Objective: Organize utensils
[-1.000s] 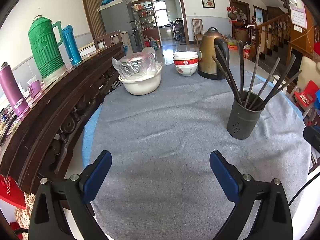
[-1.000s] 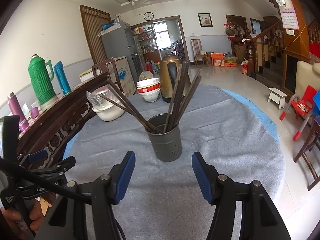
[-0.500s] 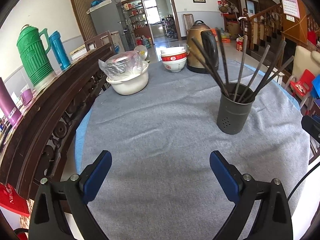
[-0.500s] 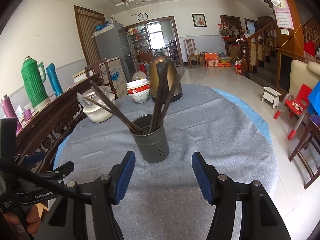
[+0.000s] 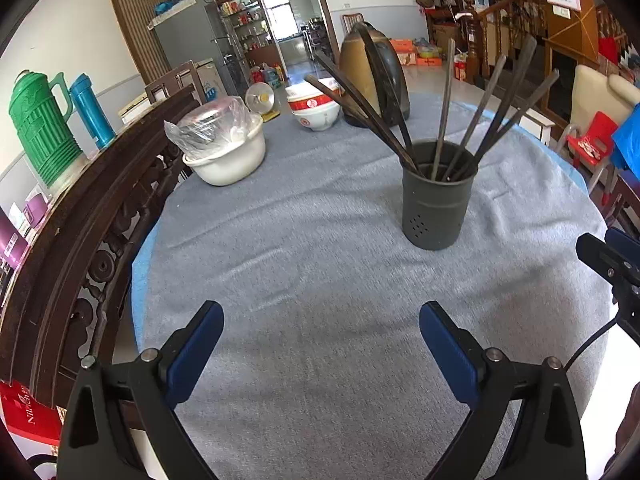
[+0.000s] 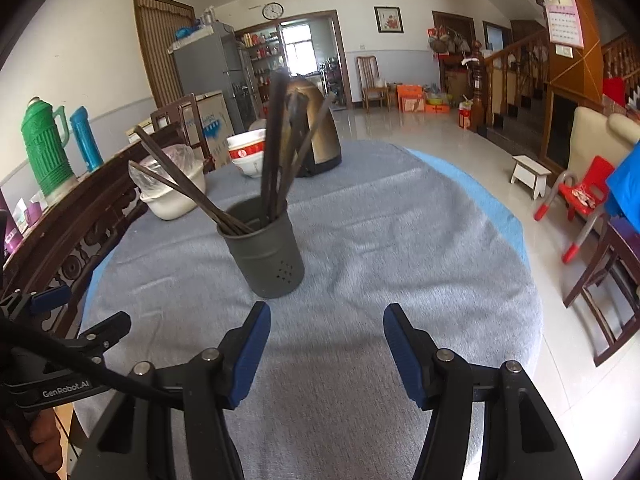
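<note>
A dark grey holder cup (image 5: 438, 196) stands upright on the grey tablecloth (image 5: 320, 264), holding several dark chopsticks (image 5: 444, 108) that fan out of its top. It also shows in the right wrist view (image 6: 264, 254) with the chopsticks (image 6: 276, 140). My left gripper (image 5: 320, 344) is open and empty, low over the cloth, nearer than the cup and to its left. My right gripper (image 6: 326, 344) is open and empty, just in front of the cup and slightly right of it. The left gripper shows at the left edge of the right wrist view (image 6: 60, 320).
A white bowl with a plastic bag (image 5: 224, 148), stacked red-and-white bowls (image 5: 316, 108) and a brass kettle (image 5: 376, 76) stand at the table's far side. A carved wooden rail (image 5: 92, 200) runs along the left, with green and blue flasks (image 5: 40, 128) behind. Red chair (image 6: 580, 196) at right.
Both views have shifted: the cup now sits nearer the centre in the left wrist view and has slid left in the right wrist view. Both grippers stay open and empty.
</note>
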Demonstrator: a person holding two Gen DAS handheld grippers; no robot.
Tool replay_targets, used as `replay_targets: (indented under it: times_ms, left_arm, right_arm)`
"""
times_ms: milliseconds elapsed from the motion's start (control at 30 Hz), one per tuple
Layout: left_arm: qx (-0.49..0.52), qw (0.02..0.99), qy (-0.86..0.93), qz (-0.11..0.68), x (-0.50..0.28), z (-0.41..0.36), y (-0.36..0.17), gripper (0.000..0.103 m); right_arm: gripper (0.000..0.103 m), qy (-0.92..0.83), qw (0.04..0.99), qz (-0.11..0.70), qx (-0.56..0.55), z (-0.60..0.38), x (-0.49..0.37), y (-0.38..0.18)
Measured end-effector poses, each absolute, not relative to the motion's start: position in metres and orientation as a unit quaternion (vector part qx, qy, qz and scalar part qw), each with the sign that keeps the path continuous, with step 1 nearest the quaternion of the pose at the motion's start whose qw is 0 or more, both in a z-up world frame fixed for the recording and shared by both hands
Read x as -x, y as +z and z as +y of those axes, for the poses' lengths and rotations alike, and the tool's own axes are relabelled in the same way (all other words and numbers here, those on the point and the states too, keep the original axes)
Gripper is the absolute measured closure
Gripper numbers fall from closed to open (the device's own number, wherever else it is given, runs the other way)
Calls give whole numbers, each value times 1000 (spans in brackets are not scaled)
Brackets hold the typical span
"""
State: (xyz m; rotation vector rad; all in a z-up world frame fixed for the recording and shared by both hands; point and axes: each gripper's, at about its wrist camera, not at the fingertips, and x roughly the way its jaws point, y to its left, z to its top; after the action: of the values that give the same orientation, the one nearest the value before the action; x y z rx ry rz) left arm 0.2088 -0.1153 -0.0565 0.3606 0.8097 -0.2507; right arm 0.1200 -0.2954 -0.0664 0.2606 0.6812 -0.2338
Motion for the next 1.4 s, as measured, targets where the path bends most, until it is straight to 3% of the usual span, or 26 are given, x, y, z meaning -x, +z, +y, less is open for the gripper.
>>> replay_targets:
  times_ms: [733, 1400]
  left_arm:
    - [-199, 878, -130, 414, -222, -137, -77, 5]
    - [-217, 881, -137, 396, -212, -152, -65, 5]
  right_arm:
    - [40, -123, 916, 351, -153, -309, -134, -86]
    - [40, -132, 915, 338, -177, -324, -126, -80]
